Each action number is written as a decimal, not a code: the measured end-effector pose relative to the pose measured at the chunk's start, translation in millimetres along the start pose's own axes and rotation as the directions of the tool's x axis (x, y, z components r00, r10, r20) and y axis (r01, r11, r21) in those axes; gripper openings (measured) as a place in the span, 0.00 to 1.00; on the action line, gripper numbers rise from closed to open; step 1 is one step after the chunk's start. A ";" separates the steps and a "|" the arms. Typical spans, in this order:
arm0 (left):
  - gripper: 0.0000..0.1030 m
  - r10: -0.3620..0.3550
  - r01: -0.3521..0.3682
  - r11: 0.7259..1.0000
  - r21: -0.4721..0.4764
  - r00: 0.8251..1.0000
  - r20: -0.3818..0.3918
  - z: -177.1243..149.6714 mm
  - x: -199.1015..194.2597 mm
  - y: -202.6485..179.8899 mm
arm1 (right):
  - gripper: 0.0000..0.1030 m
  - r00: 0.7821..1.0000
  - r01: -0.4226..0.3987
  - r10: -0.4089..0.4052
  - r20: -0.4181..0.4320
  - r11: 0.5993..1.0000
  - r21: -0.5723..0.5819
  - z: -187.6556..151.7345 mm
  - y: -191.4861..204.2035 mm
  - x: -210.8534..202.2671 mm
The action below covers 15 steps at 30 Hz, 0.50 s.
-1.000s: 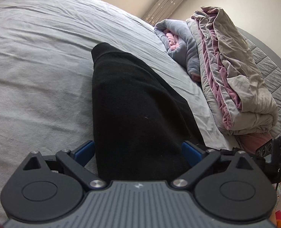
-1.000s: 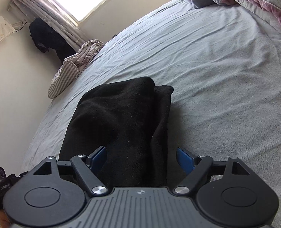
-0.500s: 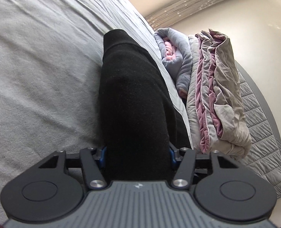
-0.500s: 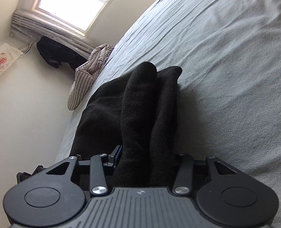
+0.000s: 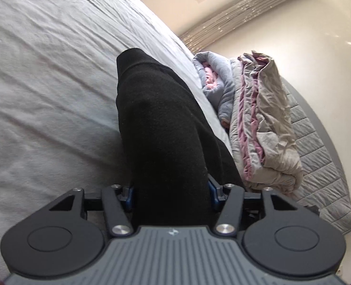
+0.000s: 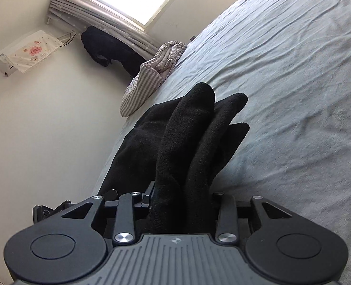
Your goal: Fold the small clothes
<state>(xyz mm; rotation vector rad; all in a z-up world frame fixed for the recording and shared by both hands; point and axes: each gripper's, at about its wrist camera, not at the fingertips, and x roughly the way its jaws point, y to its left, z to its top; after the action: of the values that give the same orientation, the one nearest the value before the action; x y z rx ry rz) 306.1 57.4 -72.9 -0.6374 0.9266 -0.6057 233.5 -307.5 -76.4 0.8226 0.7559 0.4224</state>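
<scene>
A black fleece garment (image 5: pixel 161 123) lies partly folded on the grey bed sheet (image 5: pixel 44 83). My left gripper (image 5: pixel 170 193) is shut on its near edge, and the cloth rises from the jaws in a thick ridge. In the right wrist view the same black garment (image 6: pixel 187 142) is bunched in folds and lifted off the sheet. My right gripper (image 6: pixel 181 200) is shut on that bunch. The fingertips of both grippers are hidden by the cloth.
A folded grey and pink quilt (image 5: pixel 268 123) and a grey-blue fleece blanket (image 5: pixel 220 83) lie at the bed's right side. A striped garment (image 6: pixel 151 73) lies at the far bed edge near a wall and window. A dark garment (image 6: pixel 109 47) hangs by the curtain.
Both grippers went from open around the black garment to shut on it. Both have since raised the gripped edges, so the cloth stands up in folds.
</scene>
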 end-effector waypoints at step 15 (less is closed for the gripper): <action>0.52 0.104 -0.183 0.904 0.387 0.971 0.216 -53.8 -65.7 -70.5 | 0.58 0.931 0.338 -0.252 0.264 0.867 -0.367 -52.2 77.7 -44.8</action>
<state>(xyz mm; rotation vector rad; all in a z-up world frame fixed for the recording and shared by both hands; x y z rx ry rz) 215.2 44.8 -11.6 -0.2433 0.6345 -0.5707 160.7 -260.3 -19.5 0.3392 0.5584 0.1990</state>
